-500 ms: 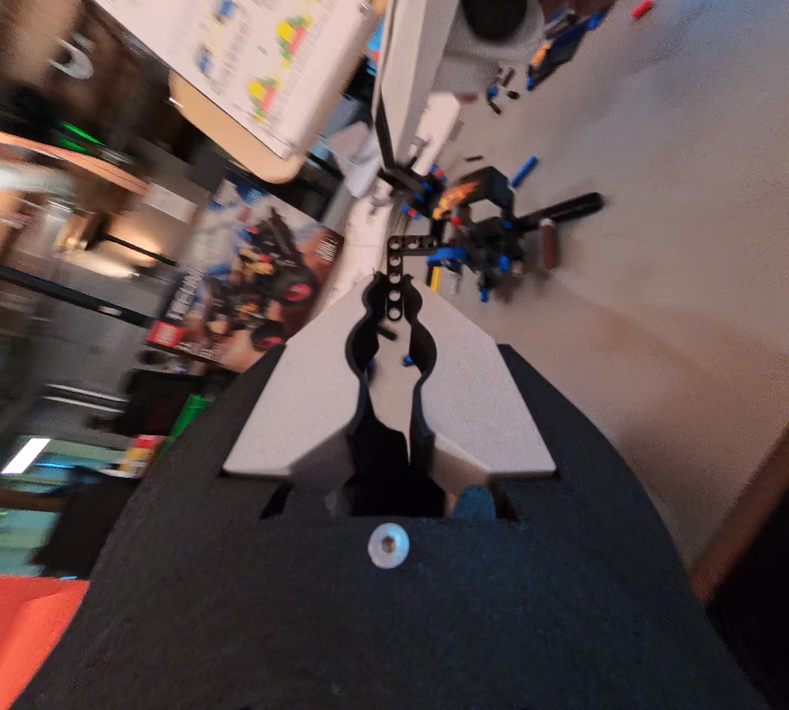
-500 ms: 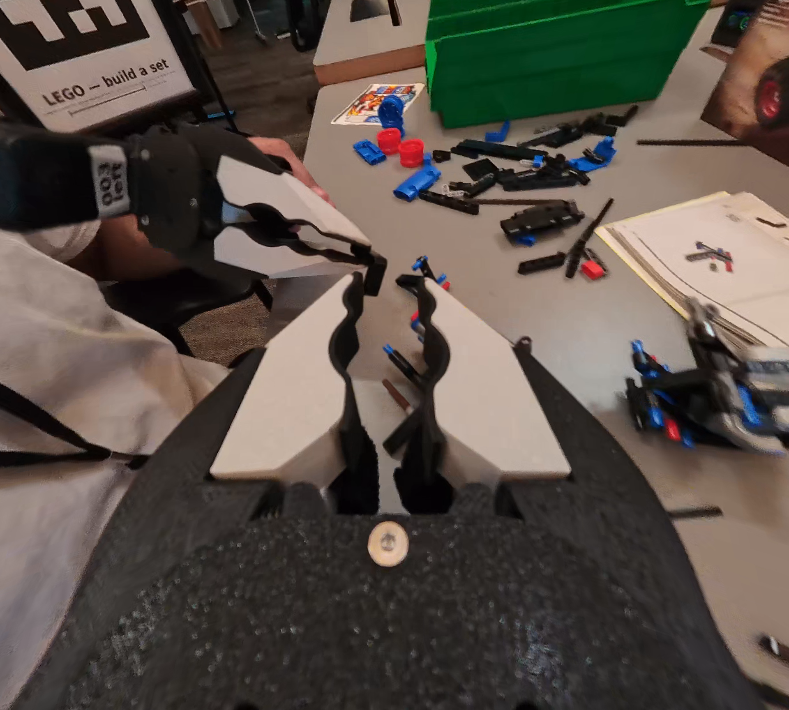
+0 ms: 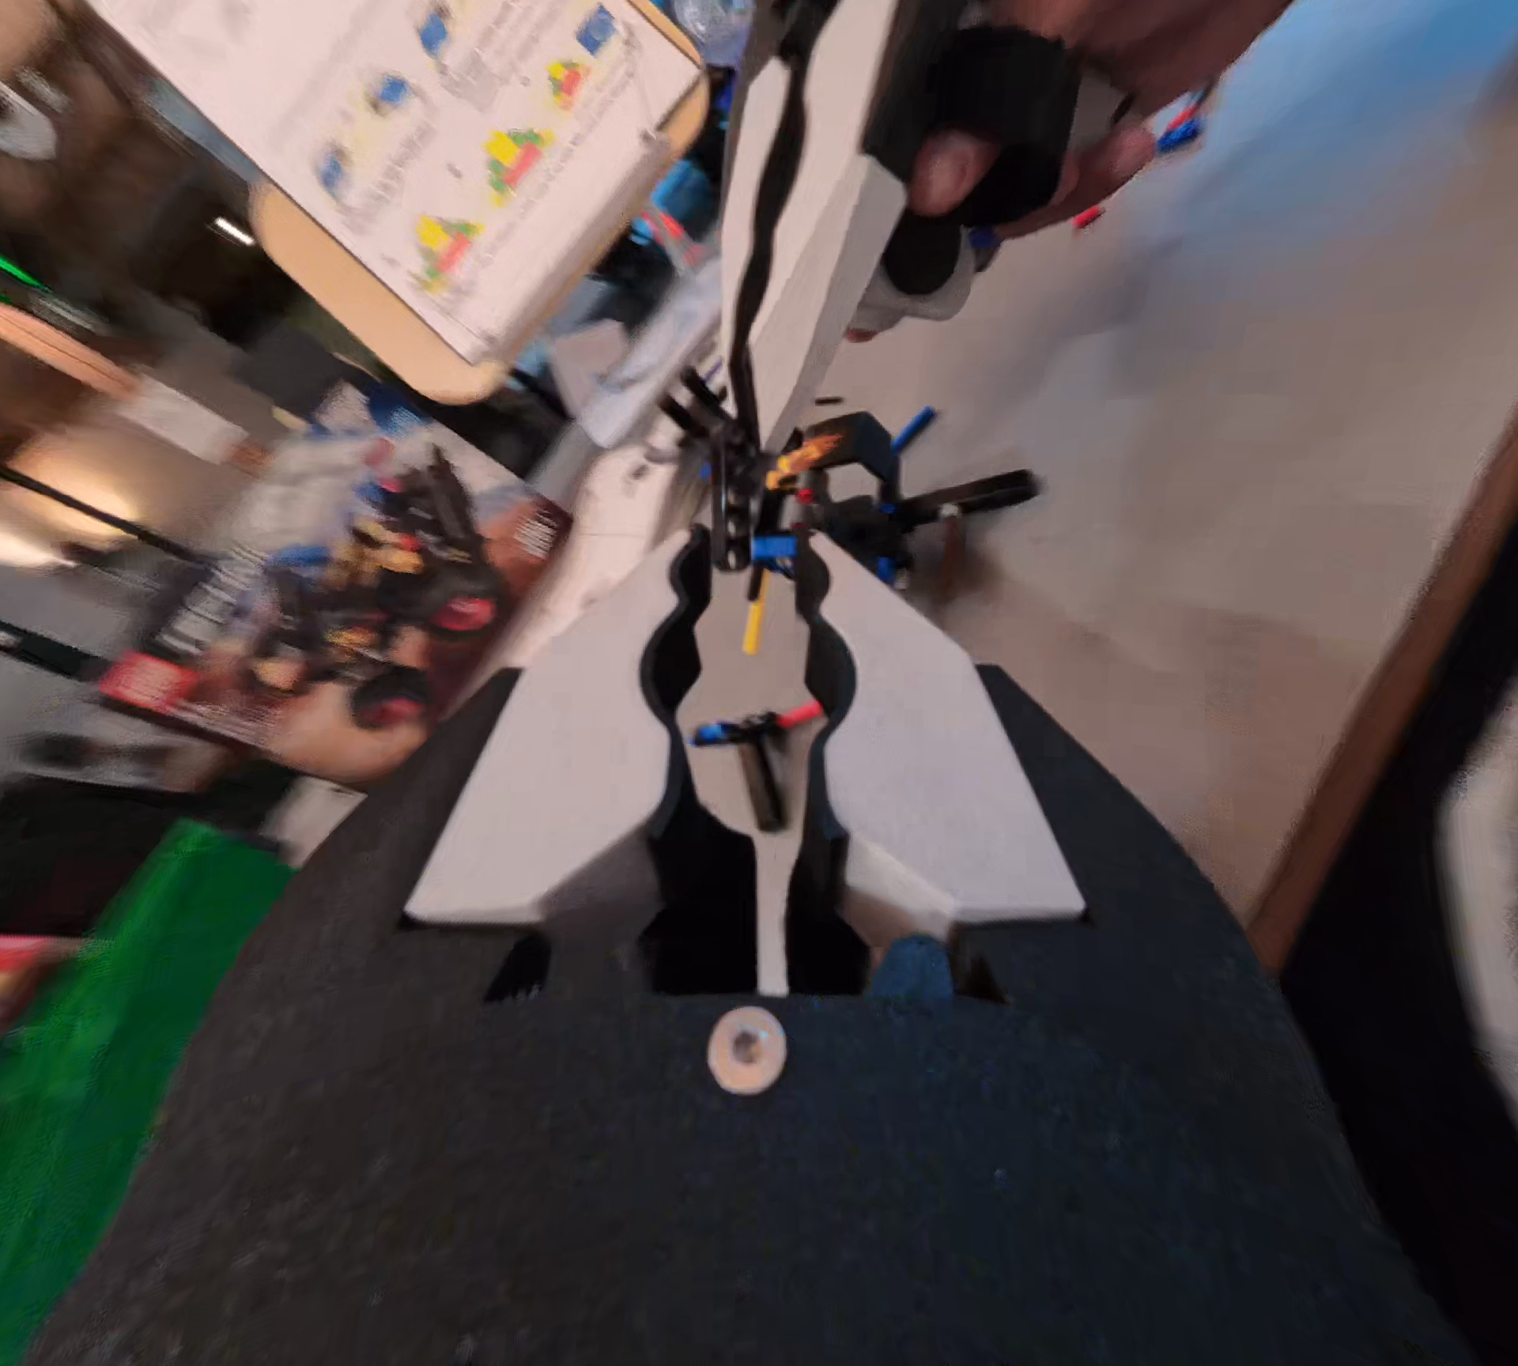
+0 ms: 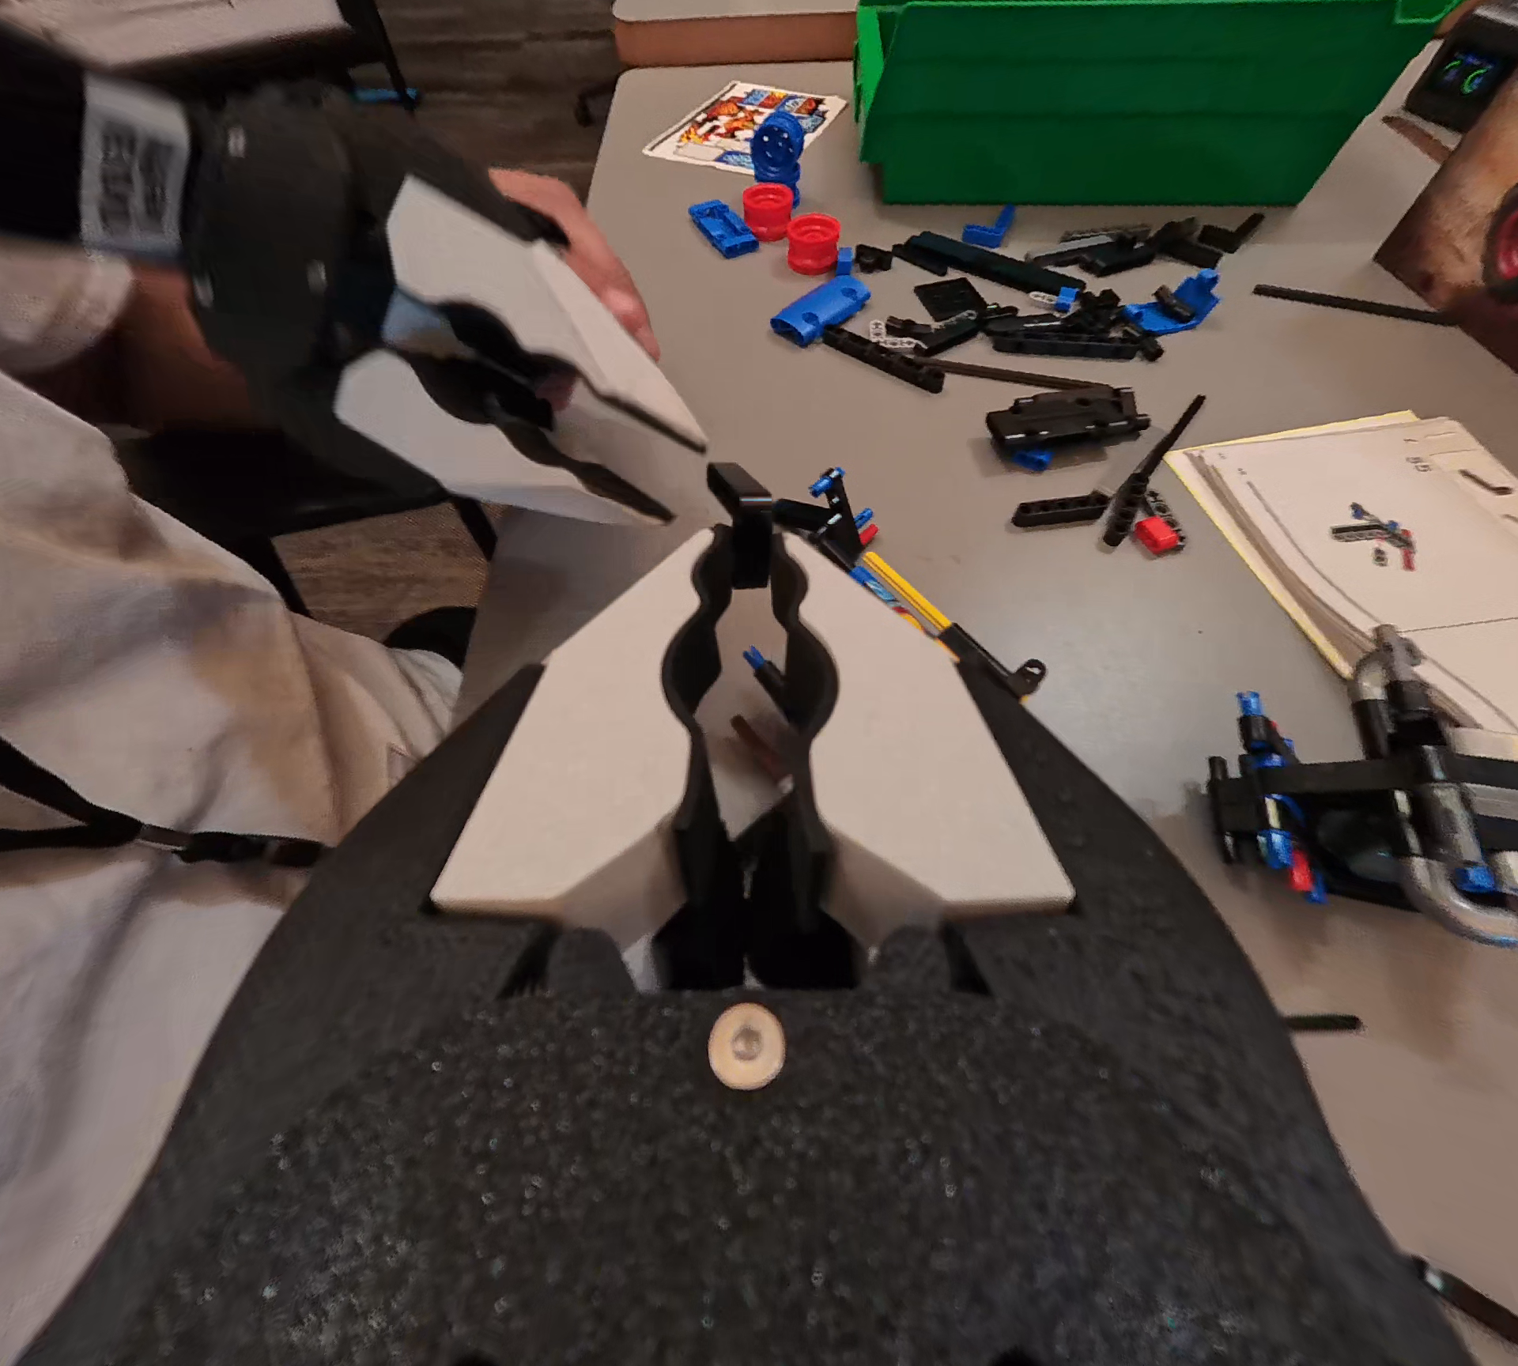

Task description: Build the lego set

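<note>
The right tool (image 4: 746, 542) is pinching a black beam (image 4: 737, 490) by its lower end, just above the near edge of the desk (image 4: 1109, 587). The beam's bent top sticks out past the tips. The left tool (image 3: 753, 542) is spread wide, with its tips just beside the beam at 10 o'clock from it and nothing between them.

The beam looks like a light, rigid plastic piece. It should neither flex nor crush, but its smooth faces could let it swivel in a pinch made at one end only. I would hold it across the flat faces near the middle and leave the holes at both ends free for pins.

The right wrist view shows the stock:
- Loose parts (image 4: 1027, 333) lie at 1 o'clock from the beam.
- A green bin (image 4: 1150, 119) stands beyond them.
- The manual (image 4: 1355, 530) is at 3 o'clock.
- A half-built model (image 4: 1396, 809) is at 4 o'clock.

The left wrist view is blurred and shows none of the stock except a model (image 3: 854, 497) past the beam. It does show the beam's row of holes, the right tool coming down from 12 o'clock with a hand (image 3: 1150, 12) on it, and the set's box (image 3: 345, 587) at 9 o'clock.
</note>
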`<state>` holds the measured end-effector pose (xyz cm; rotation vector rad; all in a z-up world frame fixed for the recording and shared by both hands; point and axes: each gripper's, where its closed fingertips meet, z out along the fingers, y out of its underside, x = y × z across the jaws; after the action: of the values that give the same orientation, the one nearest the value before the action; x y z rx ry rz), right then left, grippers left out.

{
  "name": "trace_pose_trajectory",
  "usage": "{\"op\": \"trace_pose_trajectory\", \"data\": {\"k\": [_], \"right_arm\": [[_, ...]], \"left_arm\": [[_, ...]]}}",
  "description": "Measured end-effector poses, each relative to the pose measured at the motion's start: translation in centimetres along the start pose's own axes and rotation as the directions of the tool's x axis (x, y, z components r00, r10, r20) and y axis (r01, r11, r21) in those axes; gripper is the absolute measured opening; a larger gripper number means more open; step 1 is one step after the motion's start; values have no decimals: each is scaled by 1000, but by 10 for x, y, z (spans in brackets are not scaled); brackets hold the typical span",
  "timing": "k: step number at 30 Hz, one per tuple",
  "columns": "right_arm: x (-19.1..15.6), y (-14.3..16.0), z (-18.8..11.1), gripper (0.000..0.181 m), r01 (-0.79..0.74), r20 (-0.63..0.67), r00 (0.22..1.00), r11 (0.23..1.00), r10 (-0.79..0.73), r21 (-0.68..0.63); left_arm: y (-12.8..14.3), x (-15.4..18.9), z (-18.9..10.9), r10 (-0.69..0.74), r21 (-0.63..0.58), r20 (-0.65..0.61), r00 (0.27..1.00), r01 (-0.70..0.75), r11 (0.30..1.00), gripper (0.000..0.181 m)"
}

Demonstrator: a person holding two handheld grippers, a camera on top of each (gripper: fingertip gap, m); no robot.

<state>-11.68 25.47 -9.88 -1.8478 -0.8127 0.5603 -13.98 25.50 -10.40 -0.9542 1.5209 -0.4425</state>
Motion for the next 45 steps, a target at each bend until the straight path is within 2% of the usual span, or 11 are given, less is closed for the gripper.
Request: {"op": "trace_pose_trajectory", "data": {"k": [2, 4, 8, 13, 23, 28, 32, 35, 38, 40, 45], "right_arm": [[5, 4, -2, 8, 33, -29, 999, 999, -33, -23], [4, 7, -3, 8, 59, -31, 998, 997, -60, -40], [-4, 9, -2, 8, 112, -20, 993, 992, -113, -55], [-8, 15, -2, 8, 143, -6, 990, 987, -144, -77], [-8, 17, 0, 8, 131, 3, 991, 988, -131, -81], [3, -10, -13, 8, 167, -26, 985, 985, -168, -48], [30, -49, -36, 8, 256, -93, 962, 967, -255, -5], [55, -68, -49, 8, 243, -94, 967, 968, -237, 68], [75, -67, -56, 7, 17, 9, 1000, 984, -19, 178], [81, -65, -61, 8, -107, 79, 993, 963, 90, 246], [87, -56, -64, 8, -148, 94, 987, 960, 128, 239]], "left_arm": [[27, -6, -3, -242, -123, -107, 964, 229, 966, 29], [60, -13, -5, -433, -285, -142, 890, 382, 879, 32], [76, -13, -3, -604, -378, -236, 761, 501, 779, 27], [95, -4, 8, -600, -496, -264, 755, 427, 756, 29], [98, 0, 21, -574, -470, -319, 754, 400, 787, 7], [46, -64, 22, -619, -263, -388, 683, 561, 785, 6], [5, -92, 50, -588, -230, -513, 625, 560, 796, 6], [-9, -93, 80, -570, -314, -585, 576, 488, 815, 6], [-25, -84, 98, -617, -442, -634, 466, 436, 784, 6], [-31, -80, 106, -626, -502, -646, 437, 374, 780, 6], [-40, -75, 113, -676, -597, -655, 338, 316, 737, 6]]}}
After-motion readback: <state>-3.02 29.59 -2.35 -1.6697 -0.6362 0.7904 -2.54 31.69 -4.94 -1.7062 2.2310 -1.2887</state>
